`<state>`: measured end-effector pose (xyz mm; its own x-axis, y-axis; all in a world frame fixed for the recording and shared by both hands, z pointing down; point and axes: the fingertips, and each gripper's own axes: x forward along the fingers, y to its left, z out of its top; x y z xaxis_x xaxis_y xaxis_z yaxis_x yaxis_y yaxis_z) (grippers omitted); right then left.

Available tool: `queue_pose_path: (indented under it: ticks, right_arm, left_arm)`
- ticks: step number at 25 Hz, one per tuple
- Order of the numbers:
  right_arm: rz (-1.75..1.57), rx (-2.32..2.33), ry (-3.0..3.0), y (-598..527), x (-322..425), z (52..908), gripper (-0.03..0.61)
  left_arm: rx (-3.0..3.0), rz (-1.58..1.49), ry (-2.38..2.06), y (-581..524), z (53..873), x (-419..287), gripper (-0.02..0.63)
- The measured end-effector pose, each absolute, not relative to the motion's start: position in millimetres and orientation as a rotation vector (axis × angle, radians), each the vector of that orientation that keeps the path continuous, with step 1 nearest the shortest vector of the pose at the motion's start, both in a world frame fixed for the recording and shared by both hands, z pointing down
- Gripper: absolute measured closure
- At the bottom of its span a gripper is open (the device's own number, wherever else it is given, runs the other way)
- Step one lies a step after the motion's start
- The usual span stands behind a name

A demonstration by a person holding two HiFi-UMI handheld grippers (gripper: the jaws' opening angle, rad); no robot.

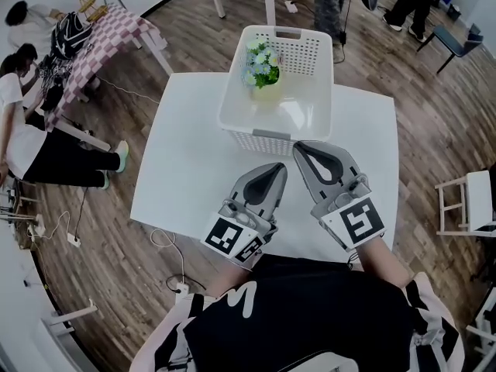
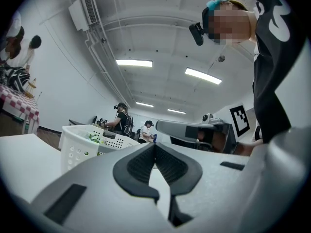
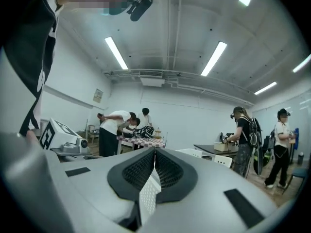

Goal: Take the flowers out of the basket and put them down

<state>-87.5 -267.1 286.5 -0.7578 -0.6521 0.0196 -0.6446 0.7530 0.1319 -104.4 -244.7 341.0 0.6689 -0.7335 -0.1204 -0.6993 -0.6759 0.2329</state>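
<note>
Far left: we see a table with a checked cloth [image 1: 105, 37] on the wood floor, with people [image 1: 31, 142] sitting beside it, well apart from our work.
White table [image 1: 194, 177]: it bears the basket at its far edge; both grippers hover over its near half.
Left gripper [image 1: 279, 167]: we hold it low over the table, tips aimed toward the basket and short of its near wall. In the left gripper view [image 2: 154, 144] the jaws are closed, the dark pads meet at the tips, and nothing sits between them.
Flowers [image 1: 262, 64]: a small bunch of pale blooms and green leaves stands upright inside the basket, against its far-left side. The left gripper view shows a bit of green [image 2: 95, 138] just above the rim. Neither gripper touches them.
Basket [image 1: 310, 122]: white and perforated, with grey handles on its near and far walls. Its floor is otherwise bare.
Right gripper [image 1: 297, 146]: we hold it just right of the left one and a little further forward, its tips just beside the basket's near wall by the grey handle. In the right gripper view [image 3: 154, 149] the jaws are closed tip to tip and grip nothing; the basket's perforated wall shows through the slit below the tips.
Far right: a white chair [image 1: 465, 200] stands on the floor, apart from the table.
</note>
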Motion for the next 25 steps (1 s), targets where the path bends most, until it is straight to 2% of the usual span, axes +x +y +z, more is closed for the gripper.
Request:
queue_pose_path:
  ticks: [10,25]
  right_arm:
    - [-0.553,0.852,-2.673,-299,-104,276,0.560]
    - [-0.703,0.552,-2.537,-341,-126,274,0.560]
  left_arm:
    - [2.701,-0.316,-1.210,-245,343,-114,0.609]
    - [2.609,-0.306,-1.323,-234,359,-142,0.609]
